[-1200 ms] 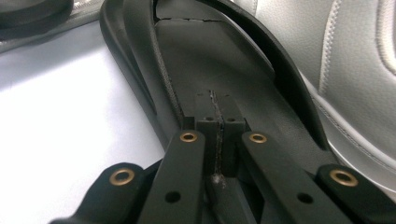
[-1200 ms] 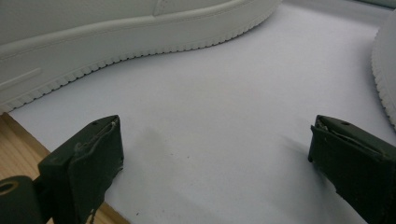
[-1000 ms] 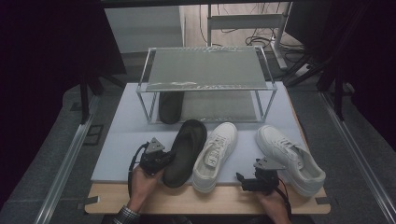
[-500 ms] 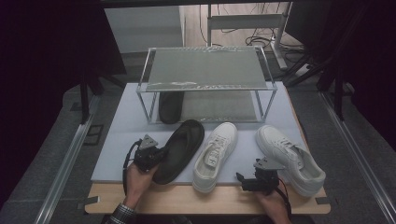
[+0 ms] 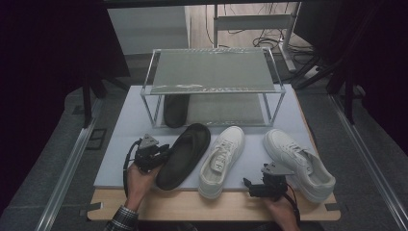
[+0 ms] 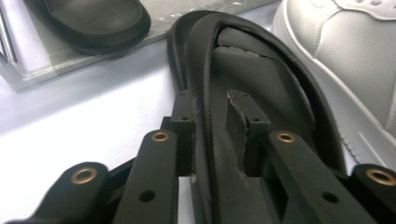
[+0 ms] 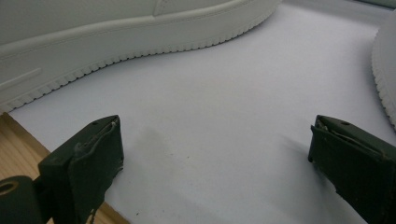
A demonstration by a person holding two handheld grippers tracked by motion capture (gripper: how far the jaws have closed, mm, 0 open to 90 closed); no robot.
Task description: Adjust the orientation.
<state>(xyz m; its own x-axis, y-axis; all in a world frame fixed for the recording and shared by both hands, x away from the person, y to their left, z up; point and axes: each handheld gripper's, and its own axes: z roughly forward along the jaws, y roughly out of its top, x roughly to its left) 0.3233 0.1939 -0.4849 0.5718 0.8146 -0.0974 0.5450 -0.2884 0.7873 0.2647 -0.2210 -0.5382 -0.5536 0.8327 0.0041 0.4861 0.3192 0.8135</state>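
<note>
A black slipper (image 5: 185,154) lies flat on the white mat (image 5: 120,139), toe pointing toward the rack. My left gripper (image 5: 161,155) is at its left side near the heel. In the left gripper view the left gripper (image 6: 212,100) straddles the raised rim of the slipper (image 6: 261,93). Its jaws have just been opening, and a small gap shows beside the rim. My right gripper (image 5: 248,185) rests open near the front edge, between two white sneakers. In its own view the right gripper (image 7: 215,135) has bare mat between its jaws.
One white sneaker (image 5: 221,159) lies just right of the slipper, another white sneaker (image 5: 298,161) farther right. A metal rack (image 5: 211,72) stands at the back, with a second black slipper (image 5: 174,110) under it. The wooden table edge (image 5: 192,204) runs along the front.
The left hand has dragged the slipper's heel end a little to the left, away from the middle sneaker. The right gripper has stayed put.
</note>
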